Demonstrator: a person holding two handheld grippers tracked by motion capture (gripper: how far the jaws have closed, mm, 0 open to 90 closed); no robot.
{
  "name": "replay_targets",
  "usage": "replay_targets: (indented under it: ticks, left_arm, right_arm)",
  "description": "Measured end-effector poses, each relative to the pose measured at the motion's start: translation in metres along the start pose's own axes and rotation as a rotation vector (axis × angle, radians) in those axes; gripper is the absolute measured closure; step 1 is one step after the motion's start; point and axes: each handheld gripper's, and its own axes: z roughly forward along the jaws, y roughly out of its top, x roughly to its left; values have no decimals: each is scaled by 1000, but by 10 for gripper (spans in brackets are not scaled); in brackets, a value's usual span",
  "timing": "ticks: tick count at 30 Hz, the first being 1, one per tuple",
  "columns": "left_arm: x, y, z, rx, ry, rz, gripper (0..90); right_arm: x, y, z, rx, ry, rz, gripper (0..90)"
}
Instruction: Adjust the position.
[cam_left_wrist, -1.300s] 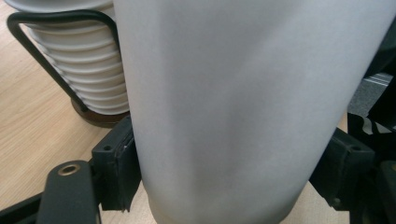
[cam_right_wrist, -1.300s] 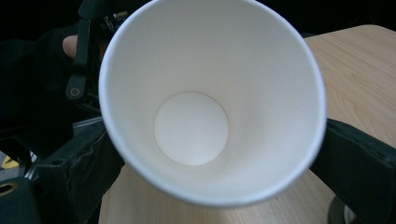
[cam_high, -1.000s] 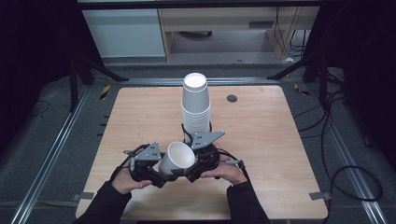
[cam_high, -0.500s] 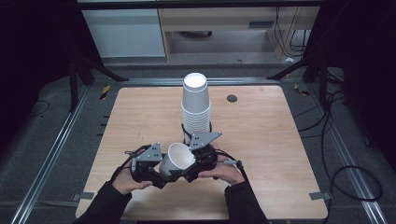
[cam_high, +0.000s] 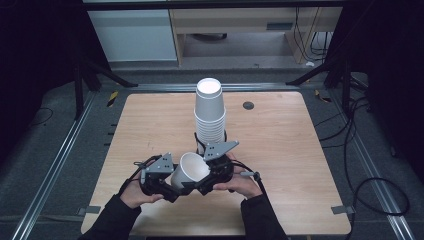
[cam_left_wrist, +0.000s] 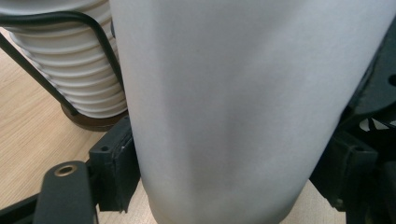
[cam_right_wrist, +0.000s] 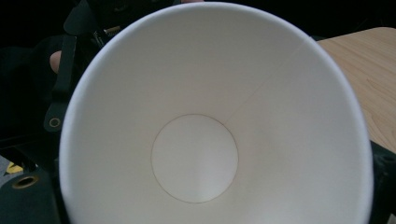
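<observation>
White paper cup (cam_high: 192, 169) lies tilted between both hand-held grippers, low over the near-centre of the table (cam_high: 300, 150), mouth facing up and toward the right. Left hand-held gripper (cam_high: 167, 186) is closed on the cup's lower body: in the left gripper view the cup wall (cam_left_wrist: 233, 112) sits between the black jaws, pinched from both sides. Right hand-held gripper (cam_high: 212, 172) sits at the cup's rim side; its own view looks straight down into the cup (cam_right_wrist: 196, 158), but whether its jaws pinch the rim or just flank it, can't tell.

Step in hand, prob.: one cup is off the stack of cups (cam_high: 209, 112) and is being passed or re-gripped between hands before placing. Next move needs one side to have a sure hold before the other lets go, w/ light squeeze since thin paper will dent.

Stack stands upright just beyond the grippers, in a wire holder w/ dark base (cam_left_wrist: 93, 122), close enough that a swing fwd could knock it. Small dark disc (cam_high: 248, 105) lies at the far side of the table, well apart. Cables (cam_high: 365, 185) on the floor to the right, out of the way.
</observation>
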Motion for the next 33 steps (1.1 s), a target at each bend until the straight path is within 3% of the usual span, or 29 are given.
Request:
replay_targets:
  ticks: [7,13,18,33]
  left_arm:
    - [0,-1,2,29,3,10,181]
    - [5,-6,1,55,26,-5,168]
    - [10,-11,-1,81,45,-10,157]
    - [34,-27,-18,54,153,-128,166]
  right_arm:
    - [0,5,-11,-25,-20,-5,91]
    - [-1,10,-24,-33,-48,-14,90]
    - [0,13,-37,-36,-90,-24,90]
    - [-3,12,-81,-11,-240,-15,91]
